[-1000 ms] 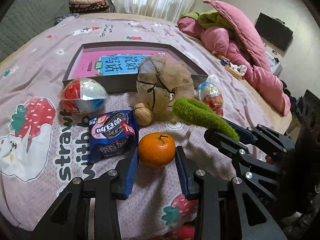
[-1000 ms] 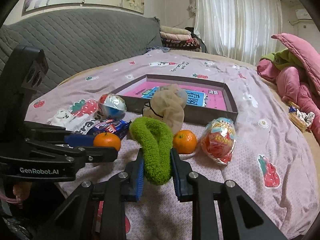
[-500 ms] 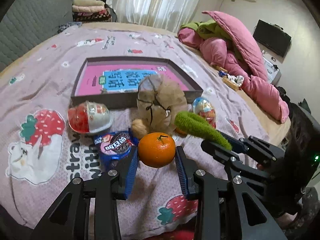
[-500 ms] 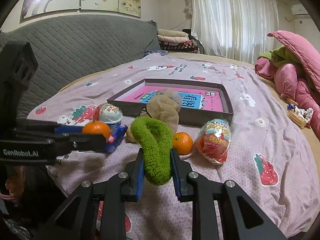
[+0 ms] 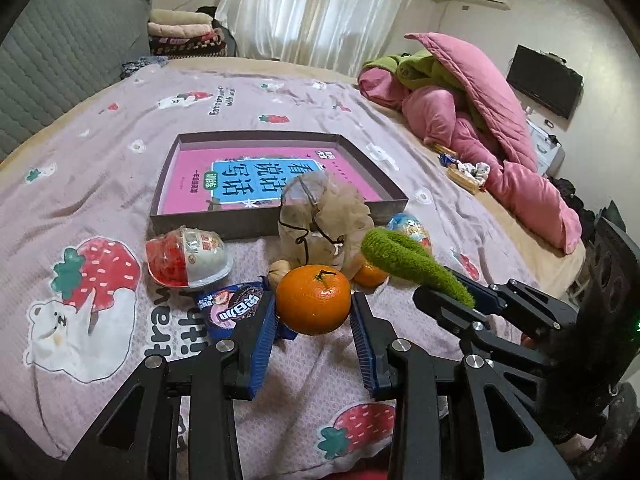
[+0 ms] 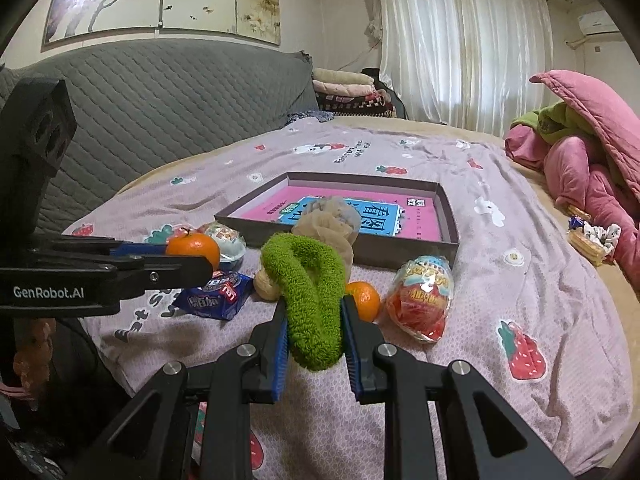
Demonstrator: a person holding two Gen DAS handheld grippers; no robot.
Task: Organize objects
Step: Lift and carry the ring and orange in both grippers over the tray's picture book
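Your left gripper is clamping the firm orange at its widest girth. Your right gripper is squeezing the soft green scrunchie; it is likely compressing, so grip mid-loop.

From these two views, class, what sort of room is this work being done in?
Most likely a home bedroom. The objects lie on a bed with a strawberry-print sheet, a heap of pink quilts sits at its far side, and sheer curtains cover a window behind.

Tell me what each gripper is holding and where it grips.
Left gripper: orange, by its sides. Right gripper: green fuzzy loop, near its lower end.
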